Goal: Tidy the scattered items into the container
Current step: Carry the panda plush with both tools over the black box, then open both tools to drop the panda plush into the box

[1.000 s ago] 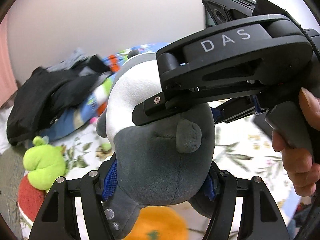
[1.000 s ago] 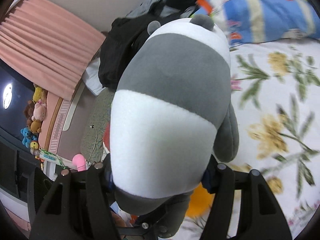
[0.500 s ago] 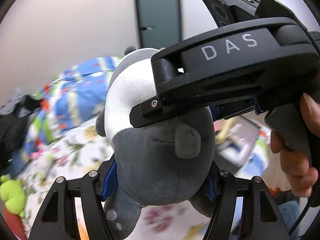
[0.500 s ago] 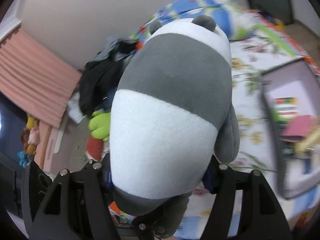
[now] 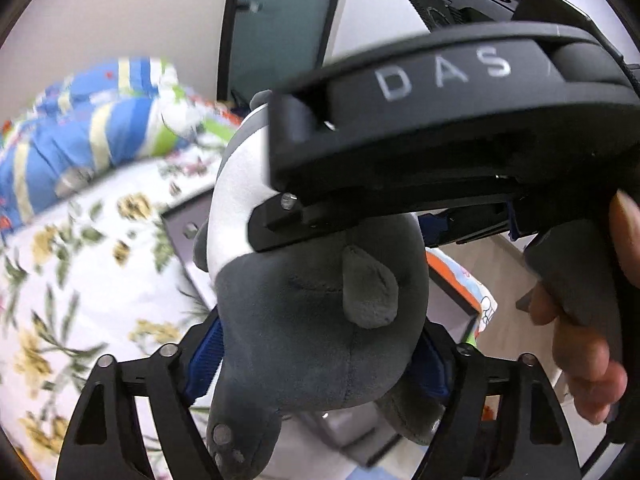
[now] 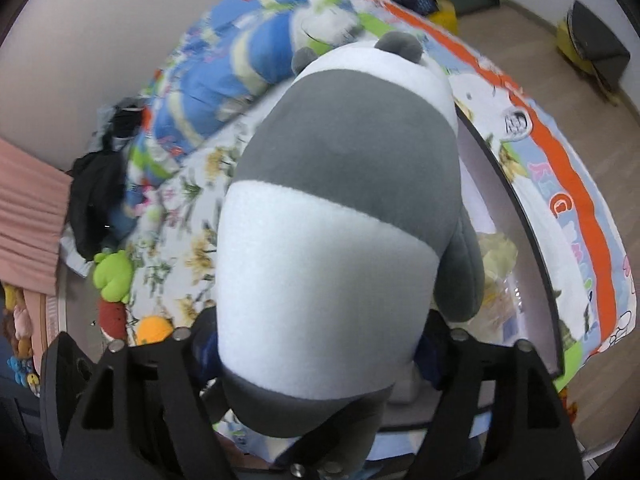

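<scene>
A grey and white panda plush (image 5: pixel 316 312) fills both views; it also shows in the right wrist view (image 6: pixel 340 220). My left gripper (image 5: pixel 320 364) is shut on its grey lower end. My right gripper (image 6: pixel 316 352) is shut on its body, and its black housing (image 5: pixel 460 120) crosses above the plush in the left wrist view. Both hold the plush in the air above a dark-rimmed grey container (image 6: pixel 516 216), seen in the left wrist view (image 5: pixel 456 308) behind the plush. The container holds some pale wrapped items (image 6: pixel 496 280).
The floral bedsheet (image 5: pixel 80 288) lies under everything. A blue striped quilt (image 6: pixel 224 80) and black clothes (image 6: pixel 96 196) lie at the far side. A green plush (image 6: pixel 114 274), a red one (image 6: pixel 112 316) and an orange one (image 6: pixel 154 330) sit at the bed's left edge. Wooden floor lies right.
Both grippers have swung the panda plush to the right, from over the toys and clothes to above the container. The grip on the plush is unchanged.
</scene>
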Demonstrator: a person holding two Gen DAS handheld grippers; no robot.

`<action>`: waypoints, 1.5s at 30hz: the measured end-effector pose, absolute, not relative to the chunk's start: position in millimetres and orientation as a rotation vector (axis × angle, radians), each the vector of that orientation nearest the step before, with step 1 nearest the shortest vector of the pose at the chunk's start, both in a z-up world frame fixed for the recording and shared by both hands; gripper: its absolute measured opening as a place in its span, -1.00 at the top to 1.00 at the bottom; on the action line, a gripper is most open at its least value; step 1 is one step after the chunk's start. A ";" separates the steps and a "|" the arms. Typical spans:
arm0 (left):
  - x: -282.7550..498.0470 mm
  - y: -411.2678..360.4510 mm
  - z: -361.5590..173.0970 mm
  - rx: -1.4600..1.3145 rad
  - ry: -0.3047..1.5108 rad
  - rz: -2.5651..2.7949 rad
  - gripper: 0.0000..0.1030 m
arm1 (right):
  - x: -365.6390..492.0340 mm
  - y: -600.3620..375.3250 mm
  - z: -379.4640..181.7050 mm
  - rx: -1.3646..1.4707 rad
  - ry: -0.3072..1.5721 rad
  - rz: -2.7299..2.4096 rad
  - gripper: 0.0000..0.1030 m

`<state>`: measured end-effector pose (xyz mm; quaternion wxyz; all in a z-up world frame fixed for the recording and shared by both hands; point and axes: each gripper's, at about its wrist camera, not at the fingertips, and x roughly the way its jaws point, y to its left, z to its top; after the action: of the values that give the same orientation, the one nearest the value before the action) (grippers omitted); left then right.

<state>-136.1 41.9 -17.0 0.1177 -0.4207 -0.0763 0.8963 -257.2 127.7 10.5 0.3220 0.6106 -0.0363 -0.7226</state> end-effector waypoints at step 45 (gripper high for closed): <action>57.7 26.7 89.6 -0.918 0.168 3.031 -0.71 | -62.7 242.6 94.9 1.104 -0.192 -2.281 -1.00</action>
<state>57.7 26.7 89.6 -0.0148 -0.2896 0.0531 0.9556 -62.7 242.6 94.9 0.2957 0.4149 -0.0721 -0.8575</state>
